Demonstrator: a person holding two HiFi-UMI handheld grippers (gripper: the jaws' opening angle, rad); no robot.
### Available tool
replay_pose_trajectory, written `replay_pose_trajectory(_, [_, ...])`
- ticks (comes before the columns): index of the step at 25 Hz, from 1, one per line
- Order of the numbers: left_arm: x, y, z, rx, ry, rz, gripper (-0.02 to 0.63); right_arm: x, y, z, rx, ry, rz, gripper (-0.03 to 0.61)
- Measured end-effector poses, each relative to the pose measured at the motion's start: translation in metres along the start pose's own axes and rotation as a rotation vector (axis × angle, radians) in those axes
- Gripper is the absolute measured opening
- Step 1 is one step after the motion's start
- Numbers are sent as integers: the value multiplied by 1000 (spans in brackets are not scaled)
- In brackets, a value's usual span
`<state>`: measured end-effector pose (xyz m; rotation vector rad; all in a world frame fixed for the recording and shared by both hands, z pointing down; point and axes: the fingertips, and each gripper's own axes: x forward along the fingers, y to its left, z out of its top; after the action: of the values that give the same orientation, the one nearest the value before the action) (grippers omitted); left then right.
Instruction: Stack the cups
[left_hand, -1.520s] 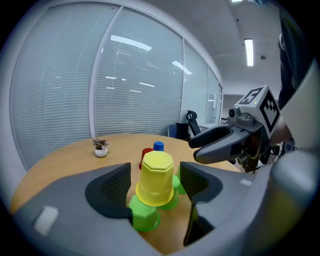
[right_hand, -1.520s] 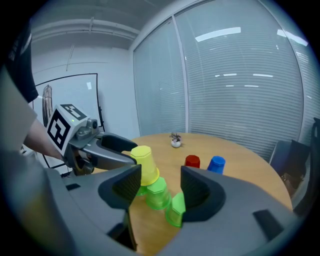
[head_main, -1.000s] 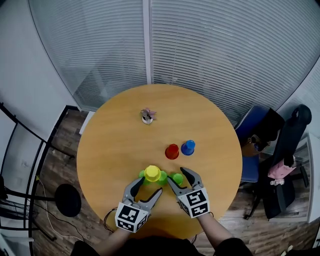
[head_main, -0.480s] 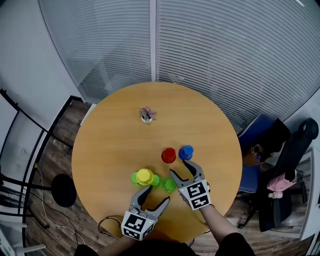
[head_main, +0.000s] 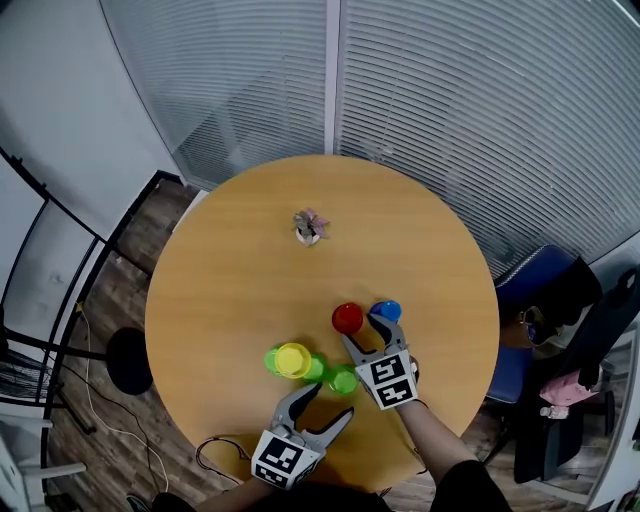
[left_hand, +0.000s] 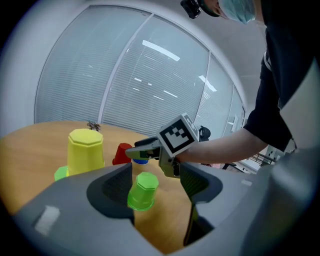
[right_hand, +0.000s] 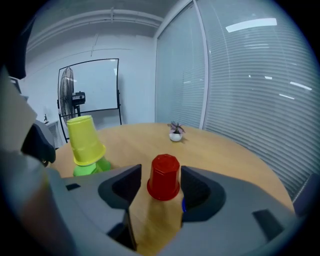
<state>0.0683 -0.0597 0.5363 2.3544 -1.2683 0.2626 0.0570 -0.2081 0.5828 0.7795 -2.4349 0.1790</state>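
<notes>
A round wooden bench stands before glass walls hung with blinds. The red cup sits upside down on its rim, long axis vertical, straight ahead of the right claw. That claw's released jaws flank the cup and seem not to touch it. The left claw, also released, grips nothing and faces a lone green cup. The yellow cup tops a second green cup further left, so the right claw is the nearer to the red cup.
</notes>
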Motion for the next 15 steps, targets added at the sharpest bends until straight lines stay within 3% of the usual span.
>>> replay_pose_trajectory(9, [0,8,-12,-30,31,-5,295,33,-7,-6,-7,46,2,230])
replay_pose_trajectory(15, [-3,18,-6,-24,26,-3,295,33,-7,2,-36,23,-11,229])
